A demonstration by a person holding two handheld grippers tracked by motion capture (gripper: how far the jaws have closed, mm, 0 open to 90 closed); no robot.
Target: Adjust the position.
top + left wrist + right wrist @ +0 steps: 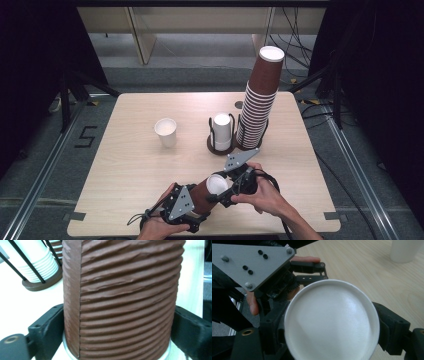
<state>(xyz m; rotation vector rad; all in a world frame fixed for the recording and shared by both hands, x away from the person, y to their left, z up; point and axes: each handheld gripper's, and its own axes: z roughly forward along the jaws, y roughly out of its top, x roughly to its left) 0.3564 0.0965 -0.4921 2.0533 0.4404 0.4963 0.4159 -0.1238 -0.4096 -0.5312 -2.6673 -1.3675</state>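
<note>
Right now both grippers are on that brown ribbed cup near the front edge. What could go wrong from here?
1. Crushing: the left gripper clamps the brown ribbed cup across its body, and the right gripper grips near its white rim. Paper walls may dent.
2. Pulling apart unevenly could jerk the cup free over the table's front edge.
3. A wide swing might hit the tall brown cup stack or the white cup stack just behind.

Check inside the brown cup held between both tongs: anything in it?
Brown cup: the right gripper view shows its white interior, nothing visible inside. The deepest part is not clearly resolved.
</note>
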